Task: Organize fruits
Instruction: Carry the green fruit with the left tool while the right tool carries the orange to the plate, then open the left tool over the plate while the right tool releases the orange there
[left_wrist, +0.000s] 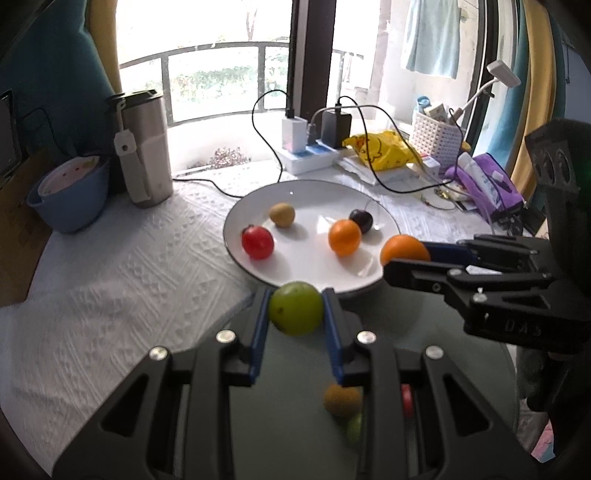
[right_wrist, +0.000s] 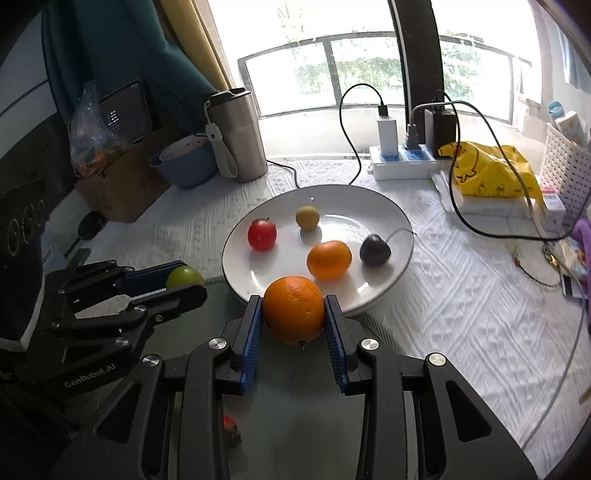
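1. Orange and green are the two fruits in hand: the big orange (right_wrist: 293, 309) sits clamped between the blue pads of the right hand-held gripper (right_wrist: 293, 317), and the green fruit (left_wrist: 295, 308) is pinched the same way in the left hand-held gripper (left_wrist: 295, 314). Both grippers are closed on their fruit, with pads touching on either side.

2. Judging by the fruit lying on the white plate (right_wrist: 388, 291), the step in hand is carrying these two pieces over to it.

3. In the right wrist view the orange hangs at the plate's 6 o'clock rim, just overlapping it. In the left wrist view the green fruit is likewise at the plate's 6 o'clock edge, with the right hand-held gripper at 3 o'clock of it.

4. On the plate lie a red tomato-like fruit (right_wrist: 262, 235) at 9 o'clock, a tan fruit (right_wrist: 307, 217) towards 12, a smaller orange (right_wrist: 329, 260) near the middle and a dark plum-like fruit (right_wrist: 375, 250) at 3 o'clock.

5. The next move calls for reaching forward over the rim to a bare patch of plate, lowering, then opening the jaws gently, since round fruit may roll.

6. More small fruit (left_wrist: 341, 400) lies blurred on the dark table beneath the left hand-held gripper, apparently yet to be gathered.
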